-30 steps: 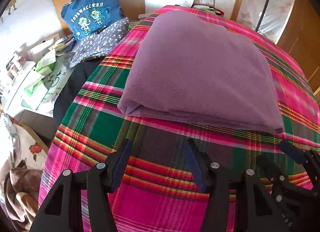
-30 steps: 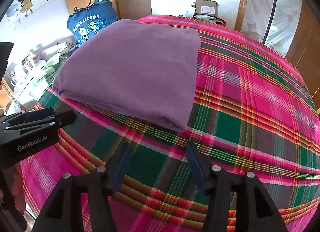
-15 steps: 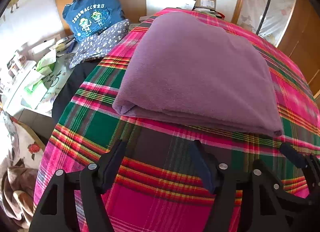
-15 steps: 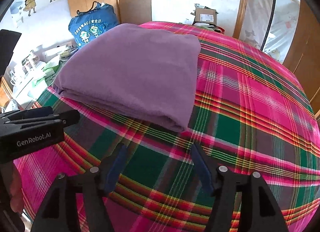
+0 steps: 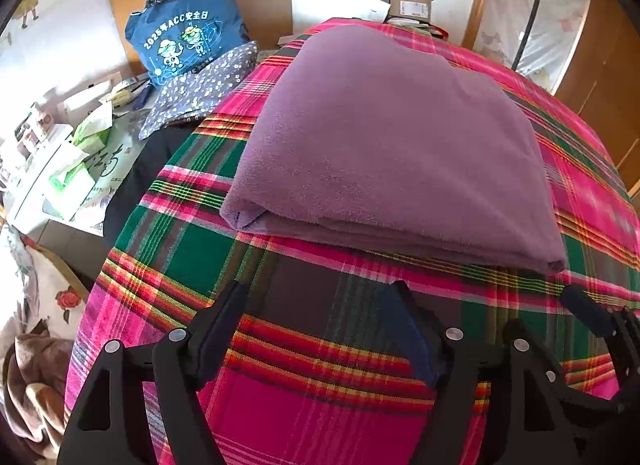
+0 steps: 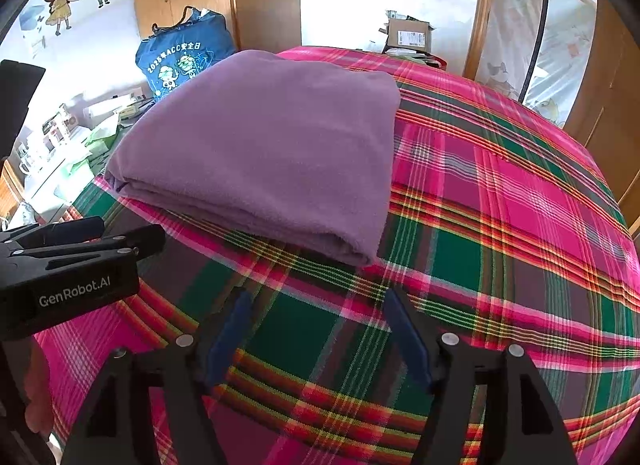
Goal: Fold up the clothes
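Clutter lines the far left of both views: tissue packs (image 5: 76,169) on a white surface, then a blue tote bag (image 5: 184,41) printed with cartoon figures, standing against wooden cupboard doors, with a dark floral cloth (image 5: 204,93) spilling from its foot toward the bed. Next comes the bed itself, spread with a pink, green and red plaid cover (image 5: 320,385). On that cover lies the purple garment (image 5: 384,145), folded into a flat, thick rectangle with its layered edge facing the cameras; it sits toward the left half of the bed in the right wrist view (image 6: 272,145). The left gripper (image 5: 320,305) hovers over bare plaid just short of the folded edge, its jaws opening and already wide, with nothing between them. Beside it, the right gripper (image 6: 316,309) is likewise opening wide over plaid near the garment's right corner, holding nothing. Beyond the bed's far end, a cardboard box (image 6: 410,37) sits by a bright window.
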Demonstrator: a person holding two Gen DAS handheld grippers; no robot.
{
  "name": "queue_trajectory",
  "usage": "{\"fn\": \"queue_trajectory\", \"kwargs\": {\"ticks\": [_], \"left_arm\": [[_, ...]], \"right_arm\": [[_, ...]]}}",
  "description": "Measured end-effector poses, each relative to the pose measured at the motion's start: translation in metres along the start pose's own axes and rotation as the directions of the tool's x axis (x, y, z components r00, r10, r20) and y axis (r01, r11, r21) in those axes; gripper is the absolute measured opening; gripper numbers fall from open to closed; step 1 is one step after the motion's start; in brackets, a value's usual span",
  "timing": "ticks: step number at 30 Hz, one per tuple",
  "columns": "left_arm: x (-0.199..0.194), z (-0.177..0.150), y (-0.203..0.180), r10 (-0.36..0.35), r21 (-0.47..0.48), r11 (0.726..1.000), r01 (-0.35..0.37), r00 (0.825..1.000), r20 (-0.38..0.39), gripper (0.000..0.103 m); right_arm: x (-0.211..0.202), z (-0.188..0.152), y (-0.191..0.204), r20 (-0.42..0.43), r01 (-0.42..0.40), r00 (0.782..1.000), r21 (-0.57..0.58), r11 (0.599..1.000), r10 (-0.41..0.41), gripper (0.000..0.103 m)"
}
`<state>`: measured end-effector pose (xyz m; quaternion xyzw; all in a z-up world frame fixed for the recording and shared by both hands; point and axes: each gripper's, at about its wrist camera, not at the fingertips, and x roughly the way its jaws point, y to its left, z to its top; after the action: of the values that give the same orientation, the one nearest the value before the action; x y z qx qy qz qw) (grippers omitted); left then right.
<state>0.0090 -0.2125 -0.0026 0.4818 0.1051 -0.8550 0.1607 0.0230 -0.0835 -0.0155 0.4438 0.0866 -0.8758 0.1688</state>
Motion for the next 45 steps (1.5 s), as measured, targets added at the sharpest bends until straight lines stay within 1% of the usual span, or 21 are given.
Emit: {"fn": "queue_trajectory", "kwargs": {"ticks": [20, 32, 45], "left_arm": [[-0.0030, -0.0010, 0.0002, 0.003, 0.003, 1.000, -0.003, 1.000, 0.005, 0.075], [-0.0048, -0.0049, 0.0004, 0.003, 0.006, 1.000, -0.003, 0.999, 0.046, 0.075], [-0.0063, -0.0081, 0.0001, 0.004, 0.006, 1.000, -0.004, 0.998, 0.067, 0.075]], "right_arm": [[0.0006, -0.0018, 0.0002, 0.020, 0.001, 1.000, 0.001, 1.000, -0.001, 0.072], [0.0012, -0.0021, -0.0012, 0.027, 0.001, 1.000, 0.002, 1.000, -0.002, 0.072], [0.0021, -0.0011, -0.0012, 0.025, 0.004, 1.000, 0.002, 1.000, -0.004, 0.075]]}}
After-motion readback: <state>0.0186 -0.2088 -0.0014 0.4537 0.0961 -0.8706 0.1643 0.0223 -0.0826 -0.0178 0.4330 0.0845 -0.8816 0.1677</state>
